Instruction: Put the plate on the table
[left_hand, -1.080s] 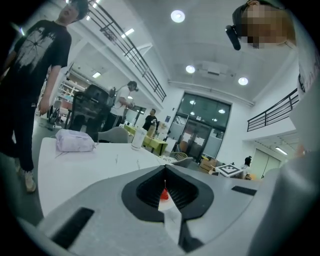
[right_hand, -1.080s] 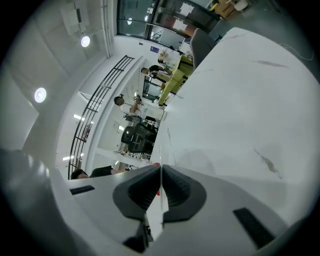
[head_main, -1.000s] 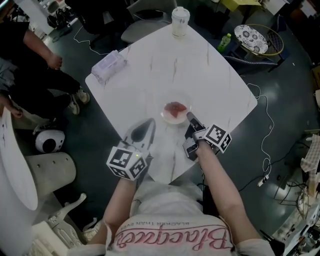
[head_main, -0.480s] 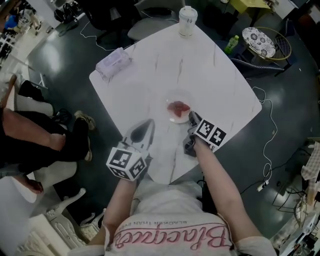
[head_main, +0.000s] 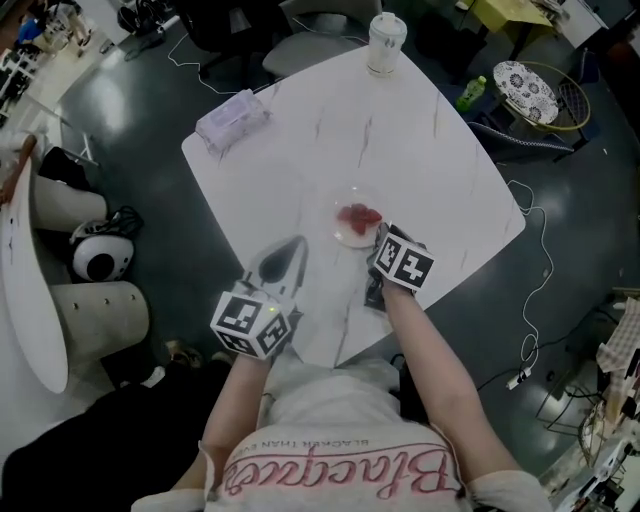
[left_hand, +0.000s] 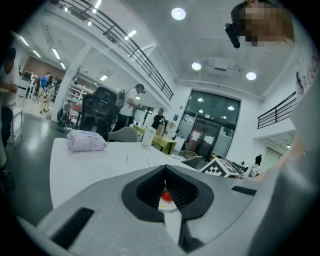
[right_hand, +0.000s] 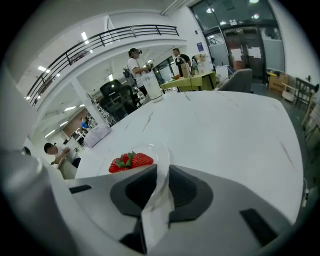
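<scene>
A clear plate (head_main: 350, 234) with red strawberries (head_main: 356, 215) rests on the white marble table (head_main: 430, 150), near its front corner. My right gripper (head_main: 382, 238) is shut on the plate's near rim. In the right gripper view the rim (right_hand: 161, 172) runs between the closed jaws, with the strawberries (right_hand: 131, 161) just beyond. My left gripper (head_main: 288, 256) lies to the plate's left over the table, shut and holding nothing. Through the thin slit of its jaws (left_hand: 165, 192) a bit of the plate and a strawberry (left_hand: 167, 197) show.
A lidded cup (head_main: 386, 42) stands at the table's far corner and a pack of tissues (head_main: 233, 120) at its left corner. On the floor are a green bottle (head_main: 472, 92), a patterned round stool (head_main: 530, 82), cables and white chairs (head_main: 30, 300). People stand in the background.
The right gripper's marker cube has shifted left, closer to the plate. The plate and the left gripper stay put. The person at the left has moved toward the bottom left.
</scene>
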